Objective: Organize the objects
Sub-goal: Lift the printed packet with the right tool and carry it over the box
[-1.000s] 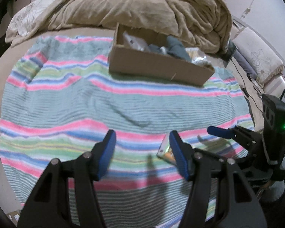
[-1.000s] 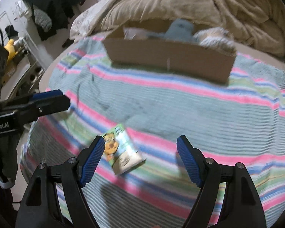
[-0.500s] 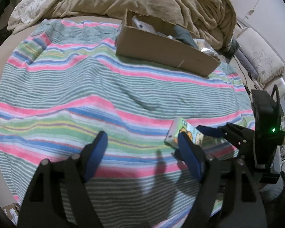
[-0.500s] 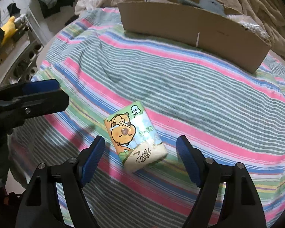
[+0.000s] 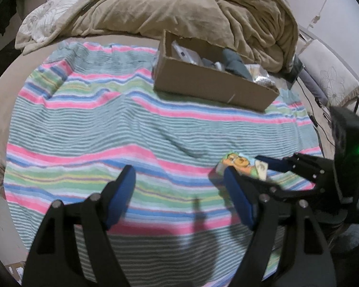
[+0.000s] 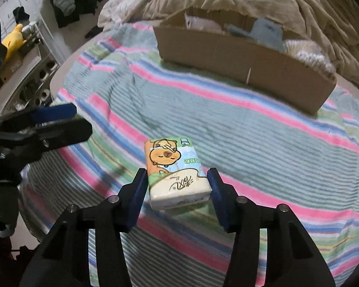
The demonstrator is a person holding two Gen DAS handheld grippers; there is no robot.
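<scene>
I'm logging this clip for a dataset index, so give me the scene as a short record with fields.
setting: bed covered by a striped blanket, tan duvet bunched behind
target: tissue pack with a cartoon animal print, lying flat on the blanket
container: open cardboard box, already holding several items
right gripper: open, one finger on each side of the tissue pack, contact unclear
left gripper: open, holds nothing, over bare blanket
progress: pack not yet in the box
</scene>
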